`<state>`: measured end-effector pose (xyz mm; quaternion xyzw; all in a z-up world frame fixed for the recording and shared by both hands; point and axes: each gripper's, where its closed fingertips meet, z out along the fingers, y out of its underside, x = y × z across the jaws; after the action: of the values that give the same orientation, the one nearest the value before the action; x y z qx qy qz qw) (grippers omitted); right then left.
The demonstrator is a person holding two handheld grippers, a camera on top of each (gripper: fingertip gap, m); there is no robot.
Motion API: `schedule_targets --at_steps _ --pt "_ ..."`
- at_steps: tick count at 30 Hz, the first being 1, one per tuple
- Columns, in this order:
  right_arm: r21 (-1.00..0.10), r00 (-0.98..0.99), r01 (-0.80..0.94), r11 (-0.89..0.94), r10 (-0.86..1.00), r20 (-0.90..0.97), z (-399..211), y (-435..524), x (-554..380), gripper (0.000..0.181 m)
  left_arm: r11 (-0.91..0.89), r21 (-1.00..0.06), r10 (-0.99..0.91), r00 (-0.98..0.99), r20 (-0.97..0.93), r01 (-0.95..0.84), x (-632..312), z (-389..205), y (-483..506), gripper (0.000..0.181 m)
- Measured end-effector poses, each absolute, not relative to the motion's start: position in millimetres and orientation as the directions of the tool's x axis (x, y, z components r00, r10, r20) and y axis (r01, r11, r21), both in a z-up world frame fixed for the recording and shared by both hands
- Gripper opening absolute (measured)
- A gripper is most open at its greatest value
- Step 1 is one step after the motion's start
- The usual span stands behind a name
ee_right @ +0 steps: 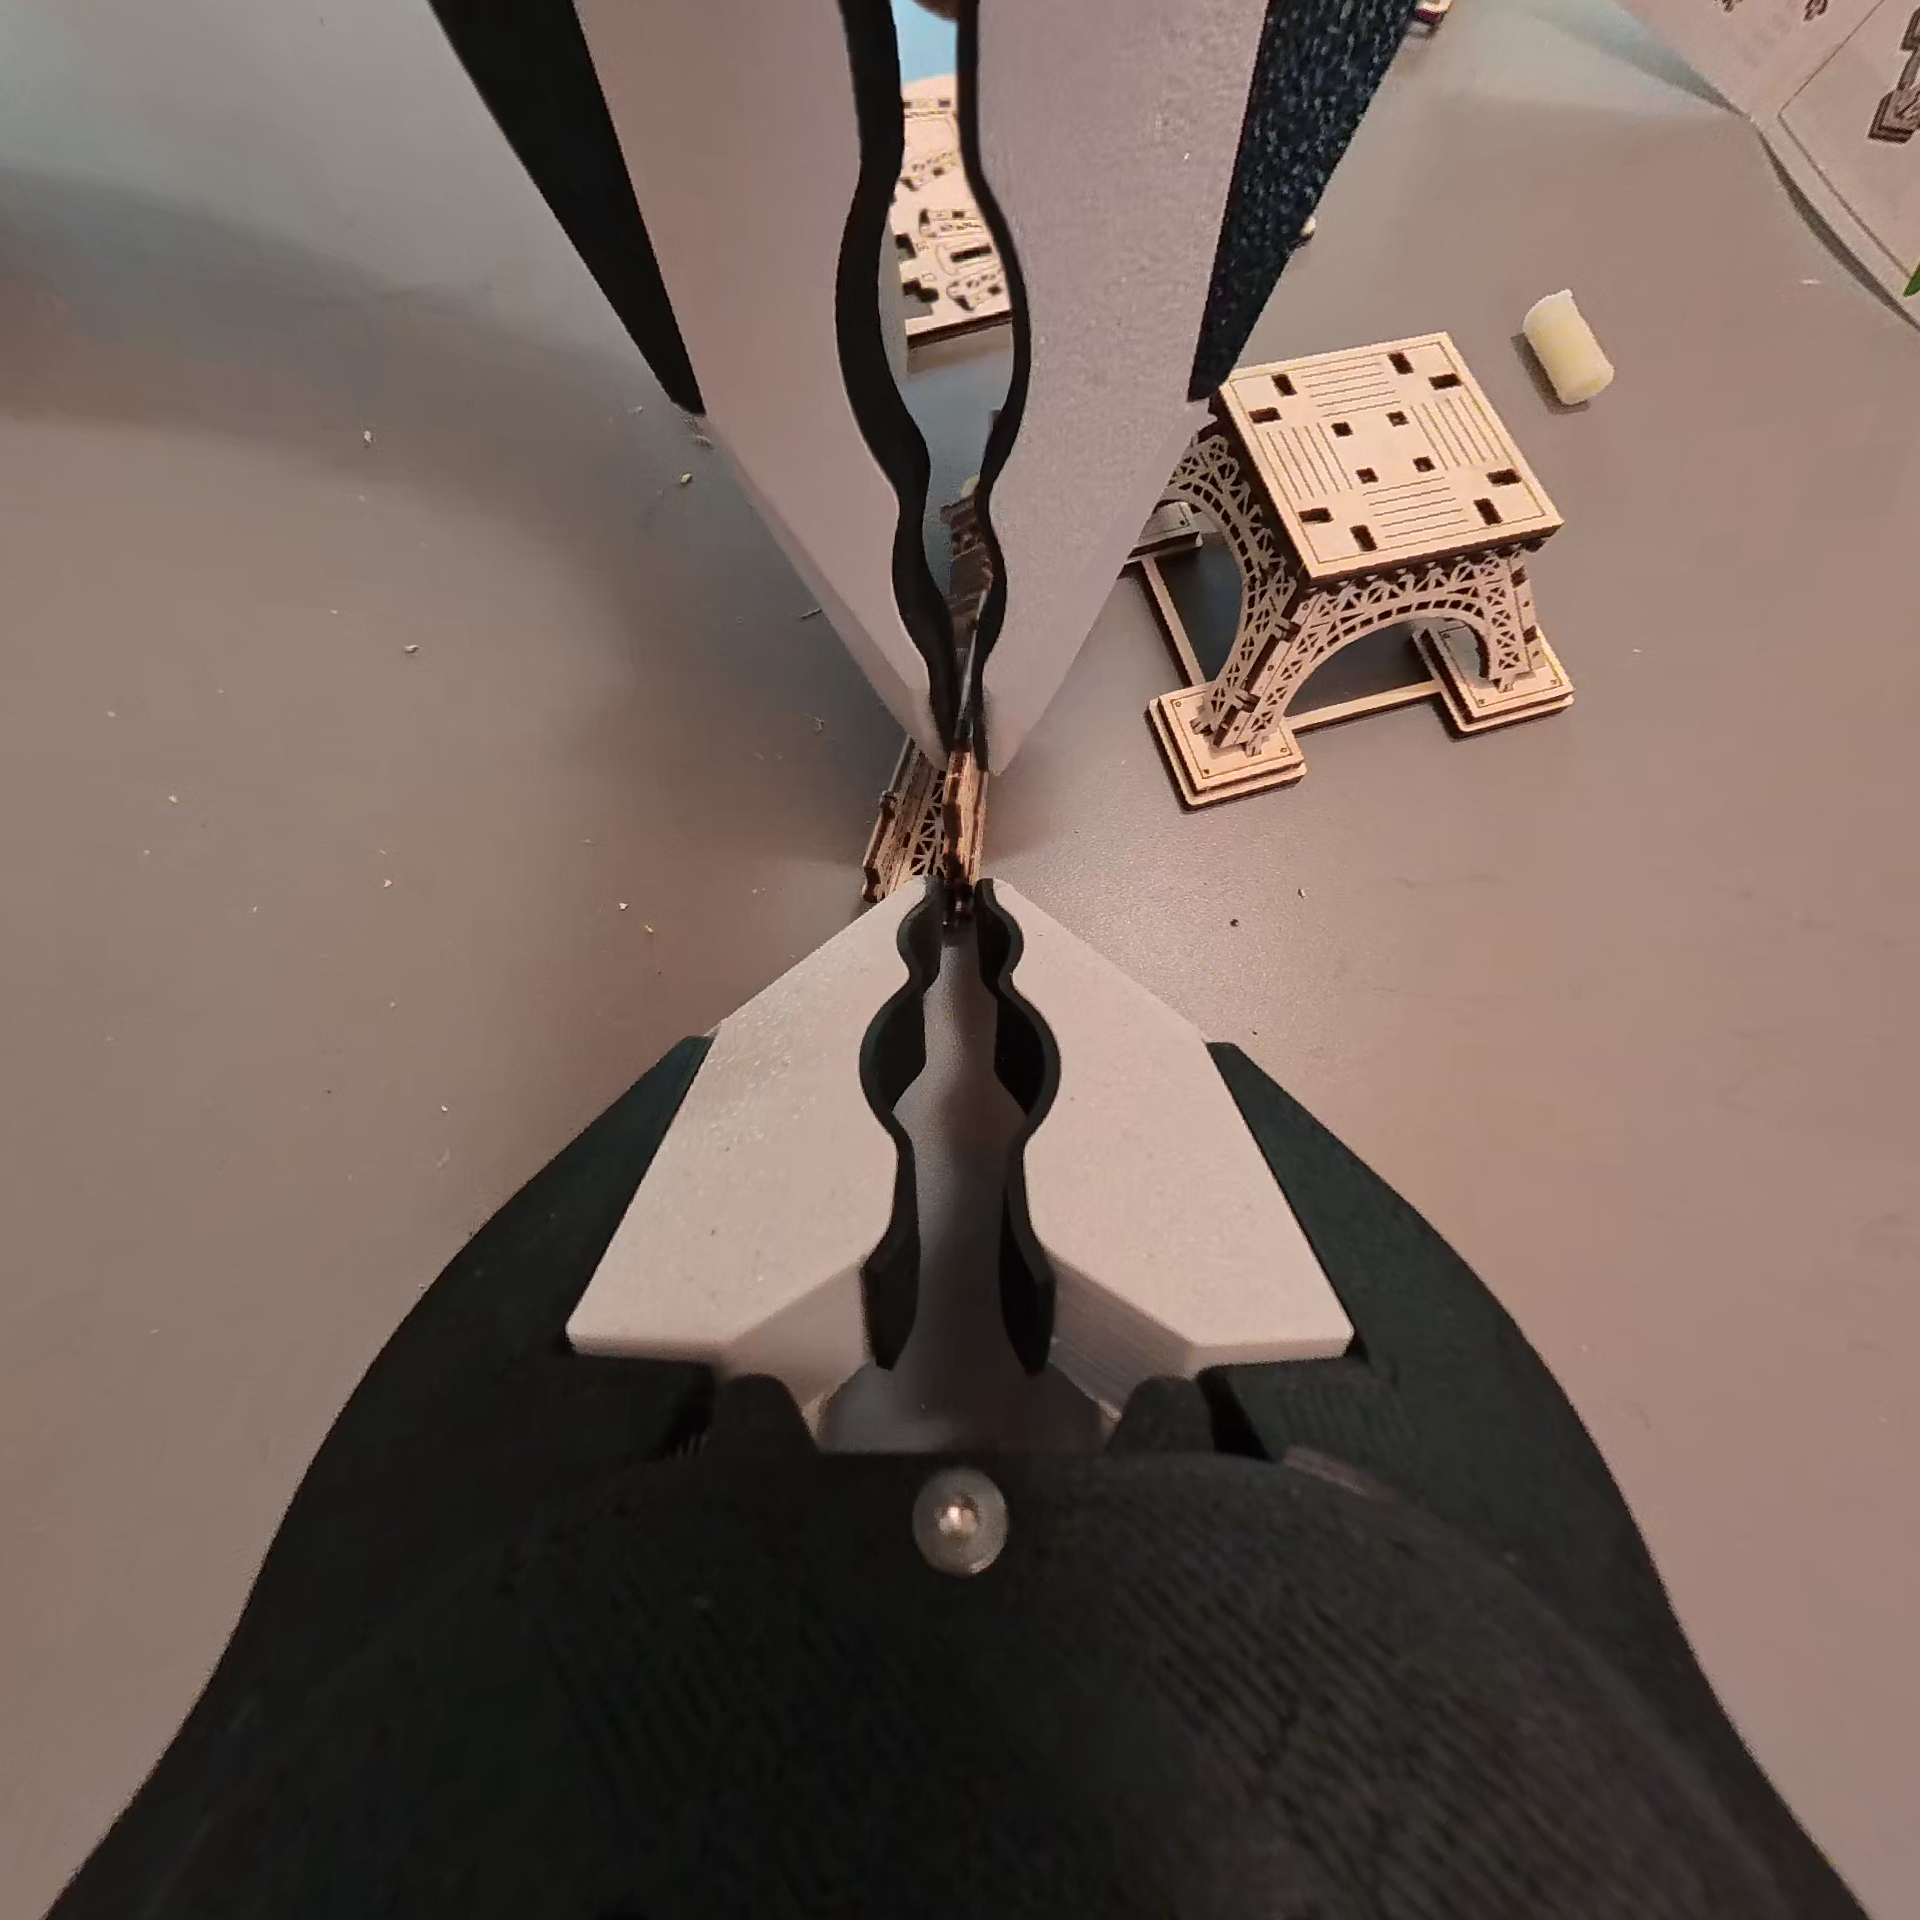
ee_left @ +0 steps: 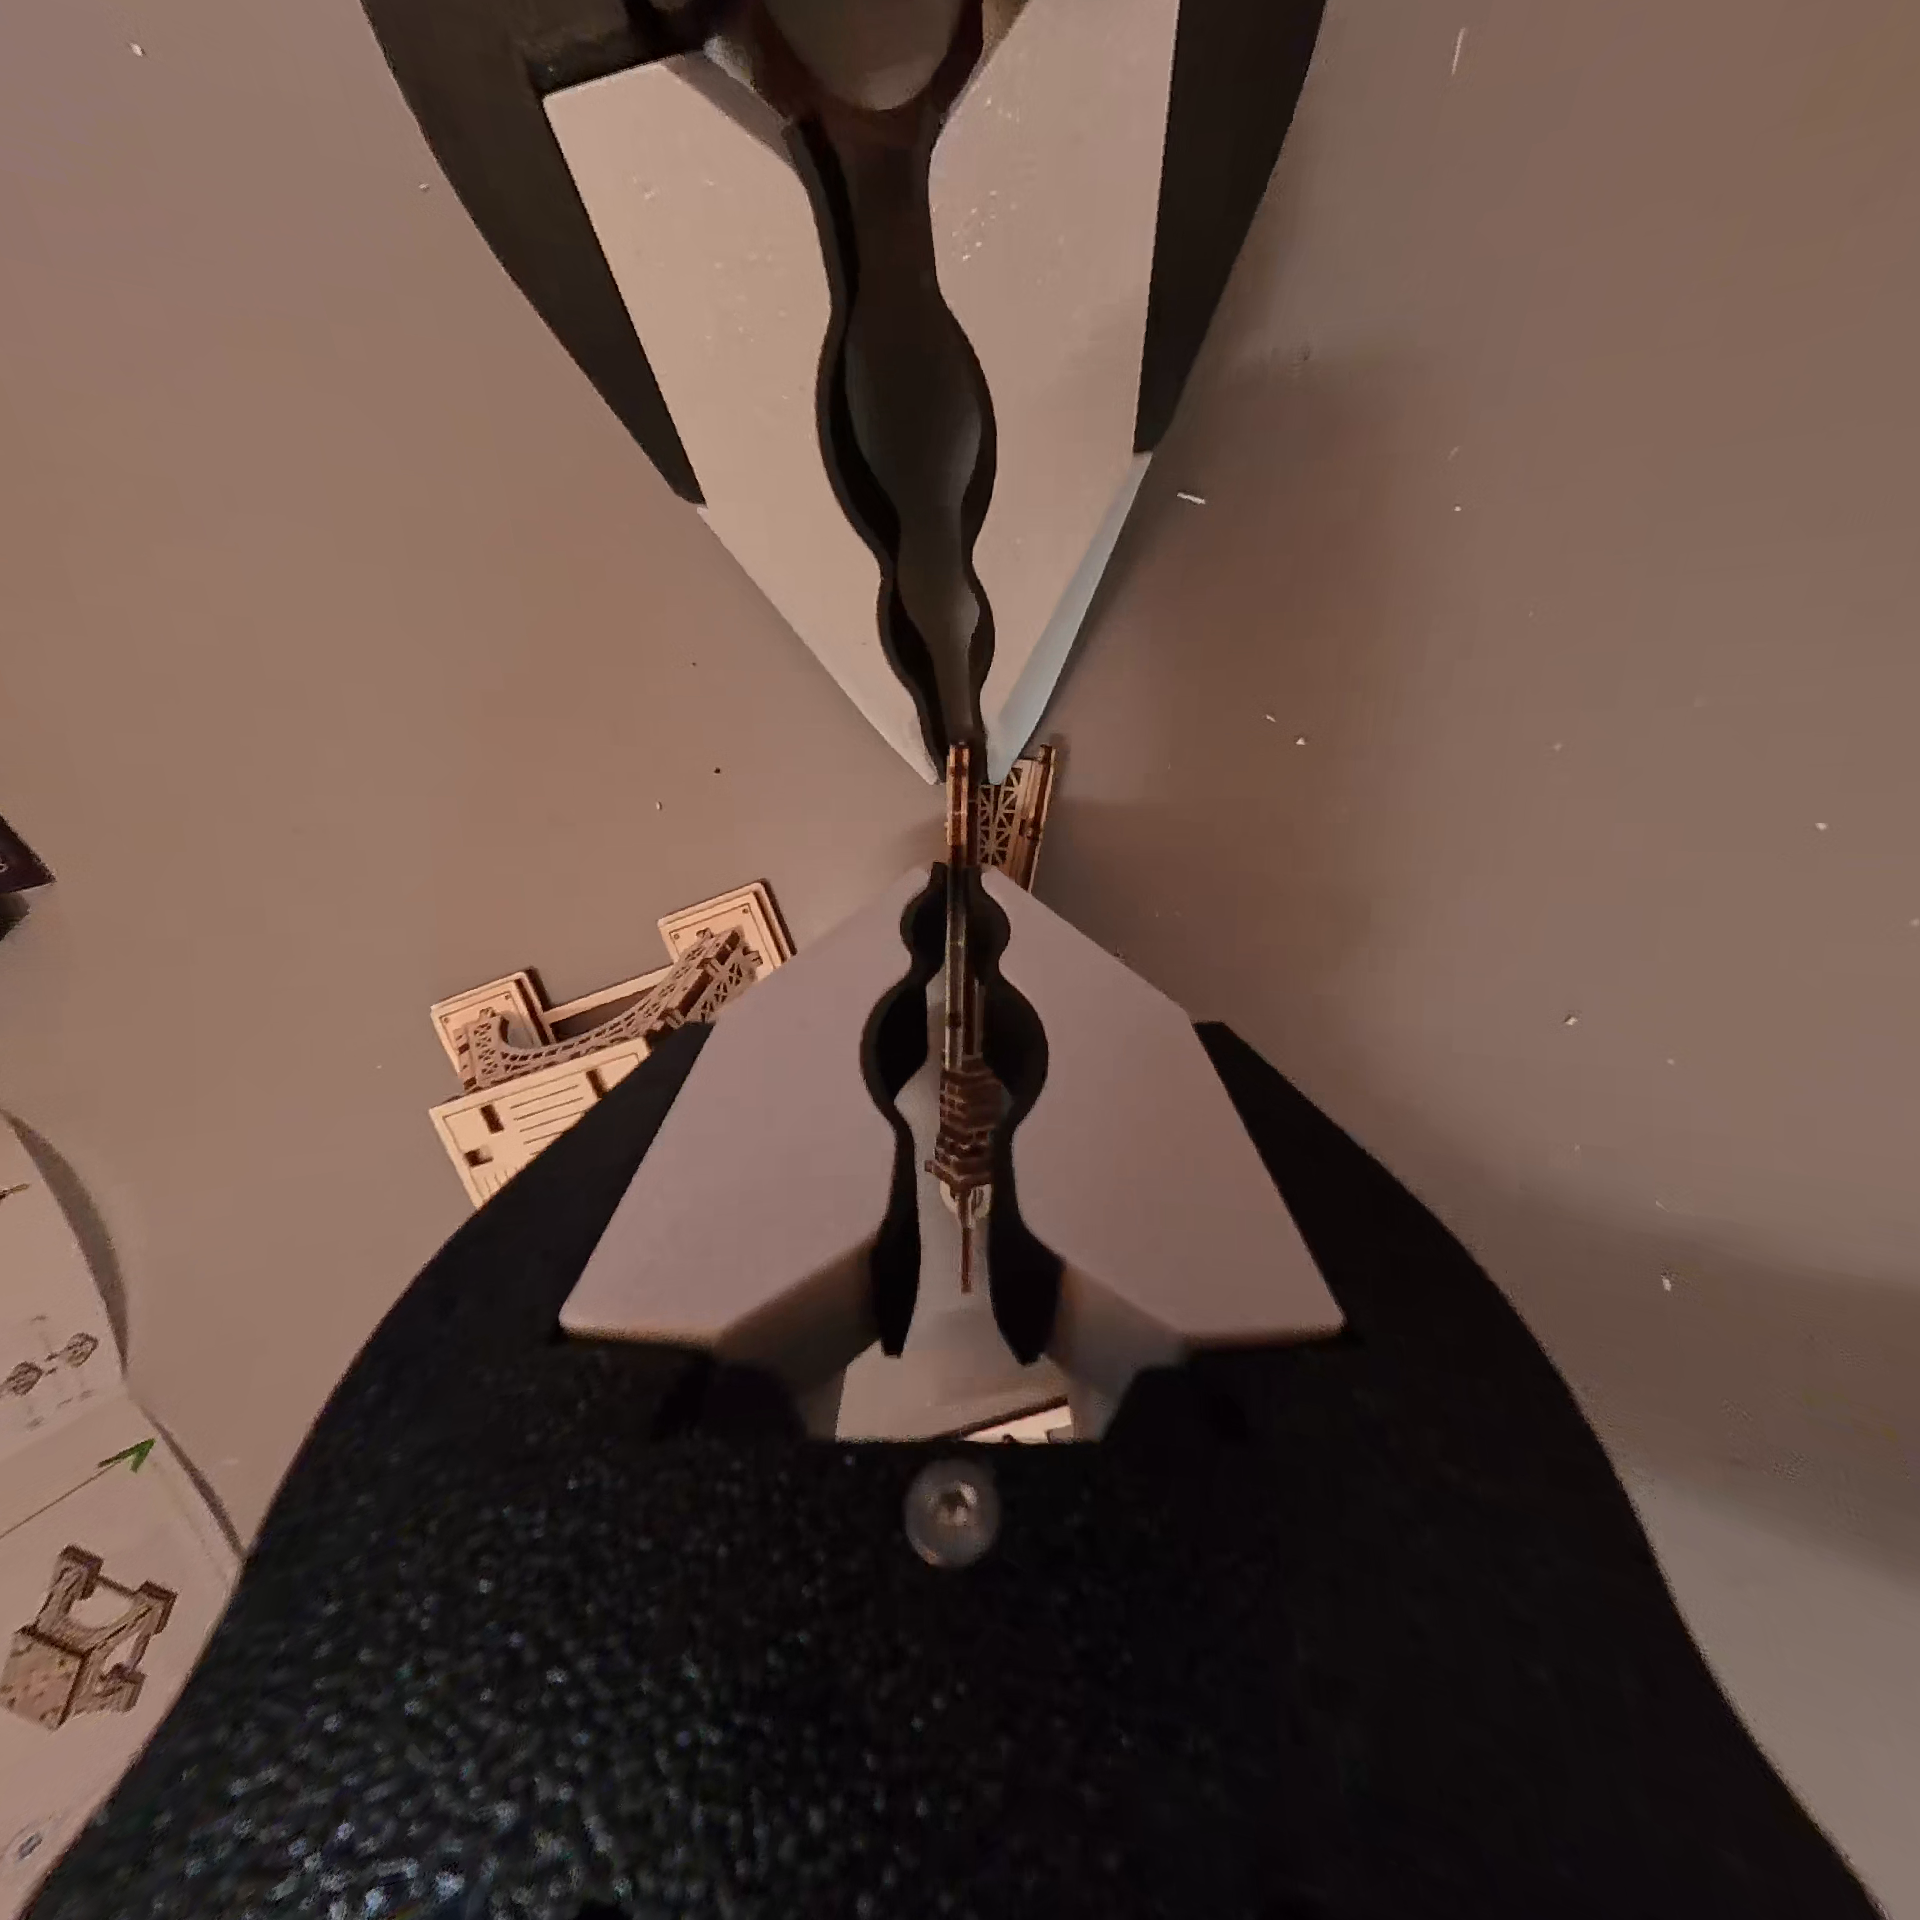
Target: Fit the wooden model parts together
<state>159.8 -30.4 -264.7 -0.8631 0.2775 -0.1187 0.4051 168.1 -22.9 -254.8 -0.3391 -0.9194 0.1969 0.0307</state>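
My left gripper [ee_left: 961, 883] is shut on a thin wooden spire part [ee_left: 964, 1122] that lies edge-on between its fingers. My right gripper [ee_right: 961, 896] faces it tip to tip and is shut on the end of a lattice tower part [ee_right: 930, 821]. The right gripper also shows at the top of the left wrist view [ee_left: 966, 767], and the left gripper at the top of the right wrist view [ee_right: 961, 743]. The lattice part [ee_left: 1008, 821] spans the short gap between the tips. I cannot tell whether the two parts are joined. The arched wooden tower base [ee_right: 1382, 540] stands on the grey table.
The tower base also shows left of my left gripper [ee_left: 613, 1029]. A wooden part sheet [ee_right: 951, 239] lies behind the grippers. A small white cylinder [ee_right: 1569, 358] lies beside the base. Instruction sheets lie at the table's edge [ee_left: 62, 1558] [ee_right: 1849, 104]. Wood crumbs dot the table. My two grippers' fingertips are within a few centimetres of each other.
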Motion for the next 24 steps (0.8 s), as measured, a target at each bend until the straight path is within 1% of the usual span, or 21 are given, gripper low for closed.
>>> schedule_targets --at_steps 15,24 --pt "-0.765 0.818 -0.374 -0.525 -0.576 -0.004 -264.8 -30.4 160.3 0.004 0.731 -0.217 0.656 -0.754 -0.033 0.646 169.9 -256.2 -21.9 0.001" --pt "-0.765 0.818 -0.373 -0.525 -0.576 -0.003 -264.7 -30.3 160.5 0.004 0.745 -0.218 0.638 -0.769 -0.042 0.630 169.7 -256.5 -21.9 0.001"
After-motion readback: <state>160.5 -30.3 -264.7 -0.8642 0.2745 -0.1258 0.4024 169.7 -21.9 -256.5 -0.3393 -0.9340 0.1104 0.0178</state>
